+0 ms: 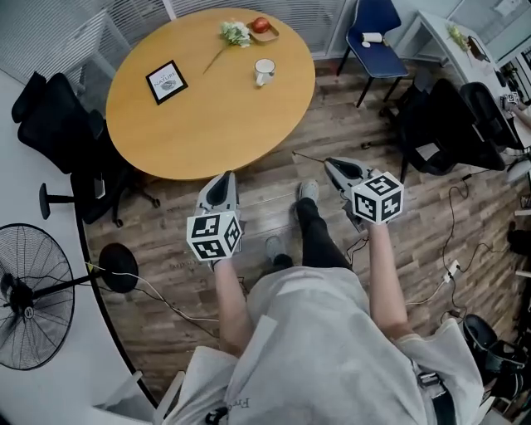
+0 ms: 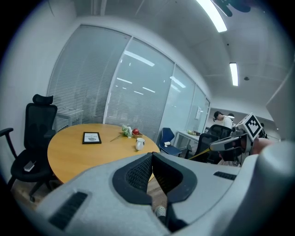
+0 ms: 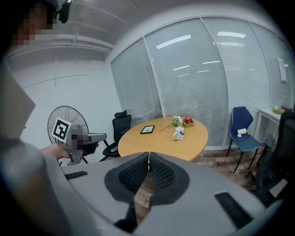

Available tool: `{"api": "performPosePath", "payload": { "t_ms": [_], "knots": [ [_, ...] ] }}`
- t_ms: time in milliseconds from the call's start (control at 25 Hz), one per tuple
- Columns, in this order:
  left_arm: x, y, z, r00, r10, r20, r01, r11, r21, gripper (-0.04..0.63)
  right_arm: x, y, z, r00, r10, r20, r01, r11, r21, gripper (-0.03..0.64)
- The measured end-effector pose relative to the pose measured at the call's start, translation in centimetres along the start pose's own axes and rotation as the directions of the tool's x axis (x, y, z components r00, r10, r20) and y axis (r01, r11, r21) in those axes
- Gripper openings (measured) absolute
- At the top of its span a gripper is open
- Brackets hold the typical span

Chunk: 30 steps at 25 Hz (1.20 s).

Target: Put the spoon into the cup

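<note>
A white cup (image 1: 264,71) (image 2: 139,144) (image 3: 179,133) stands upright on the far right part of the round wooden table (image 1: 207,124). My right gripper (image 1: 328,164) (image 3: 148,156) hangs over the floor in front of the table, shut on a thin golden spoon (image 1: 309,158) (image 2: 205,153) that sticks out to the left past its tip. My left gripper (image 1: 226,176) (image 2: 152,156) hovers near the table's front edge, its jaws shut with nothing between them. Both grippers point toward the table, well short of the cup.
A framed picture (image 1: 167,81), a flower (image 1: 235,33) and an apple on a small plate (image 1: 261,26) also sit on the table. Black office chairs (image 1: 58,124), a fan (image 1: 29,295), a blue chair (image 1: 375,37) and floor cables (image 1: 166,303) surround it.
</note>
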State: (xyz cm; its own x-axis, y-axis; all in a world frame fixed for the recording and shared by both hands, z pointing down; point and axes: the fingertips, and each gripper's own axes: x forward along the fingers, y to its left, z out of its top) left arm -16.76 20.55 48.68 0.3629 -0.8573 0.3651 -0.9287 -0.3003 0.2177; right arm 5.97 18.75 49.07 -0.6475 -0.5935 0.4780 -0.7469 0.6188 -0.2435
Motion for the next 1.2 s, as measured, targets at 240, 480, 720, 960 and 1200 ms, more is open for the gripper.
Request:
{"api": "performPosePath", "payload": {
  "t_ms": [240,480,720,960,1200],
  "knots": [
    [3.2,1.3,1.1,1.000,0.013,-0.001,-0.013,1.000,-0.015,0.008,2.8,-1.9,1.8,0.999,0.037,-0.026,-0.038,0.999,-0.032,0.002],
    [7.2,2.7,2.9,0.999,0.045,-0.003,-0.045,0.999,-0.014,0.008,6.2,-5.5,4.8,0.998,0.062,0.005,-0.062,0.998,-0.017,0.002],
    [12.2,3.9,4.3,0.996,0.080,-0.040,-0.080,0.997,-0.003,0.008,9.9,-9.9,7.4,0.994,0.108,0.007,-0.108,0.994,0.011,0.002],
    [17.2,3.8,6.2,0.992,0.091,-0.082,-0.089,0.996,0.025,0.008,12.8,-15.2,10.5,0.989,0.140,0.050,-0.144,0.986,0.086,0.002],
    [22.0,4.0,7.8,0.987,0.120,-0.105,-0.118,0.993,0.024,0.008,15.5,-19.7,13.2,0.984,0.173,0.039,-0.176,0.981,0.084,0.002]
  ]
}}
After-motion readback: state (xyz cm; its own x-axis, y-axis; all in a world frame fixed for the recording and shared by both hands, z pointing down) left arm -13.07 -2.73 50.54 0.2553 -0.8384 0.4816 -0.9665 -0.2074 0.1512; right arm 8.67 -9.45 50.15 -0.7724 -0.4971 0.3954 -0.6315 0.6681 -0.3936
